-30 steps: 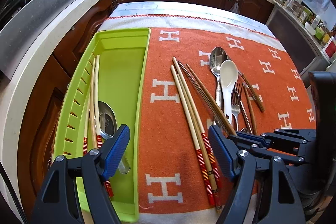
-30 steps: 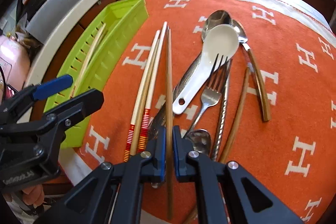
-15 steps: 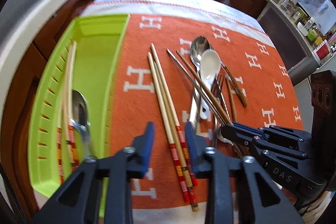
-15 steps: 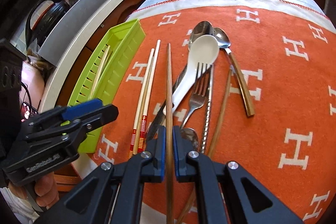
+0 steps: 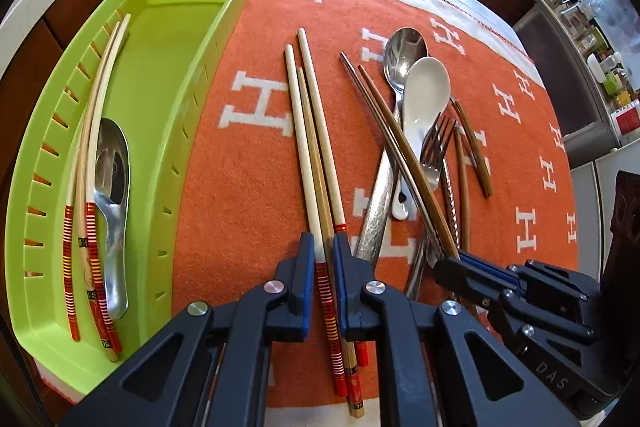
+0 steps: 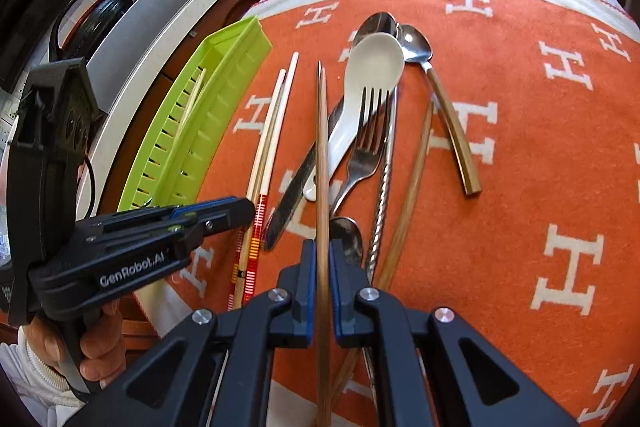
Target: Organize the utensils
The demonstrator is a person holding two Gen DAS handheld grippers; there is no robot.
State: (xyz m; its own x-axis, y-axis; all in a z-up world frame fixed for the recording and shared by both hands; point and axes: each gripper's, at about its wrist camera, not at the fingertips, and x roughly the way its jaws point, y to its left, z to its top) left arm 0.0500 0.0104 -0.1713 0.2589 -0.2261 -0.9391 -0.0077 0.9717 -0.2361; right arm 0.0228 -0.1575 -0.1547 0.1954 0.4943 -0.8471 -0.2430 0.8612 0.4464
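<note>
The lime-green slotted plastic tray (image 5: 168,39) sits at the left edge of the orange H-patterned cloth (image 5: 248,187) on the worktop. In it lie pale bamboo chopsticks with red-striped ends (image 5: 90,147) and a steel spoon (image 5: 112,195), bowl away from the camera. The left gripper (image 5: 320,267) points steeply down, its fingers closing around the loose pale red-banded chopsticks (image 5: 316,147) on the cloth (three sticks lie bunched there). The right gripper (image 6: 321,267) tilts down too, its fingers clamped on a single dark brown wooden chopstick (image 6: 322,147), whose tip points away over the remaining heap: white ceramic spoon (image 6: 372,67), steel fork (image 6: 366,143), steel spoons.
</note>
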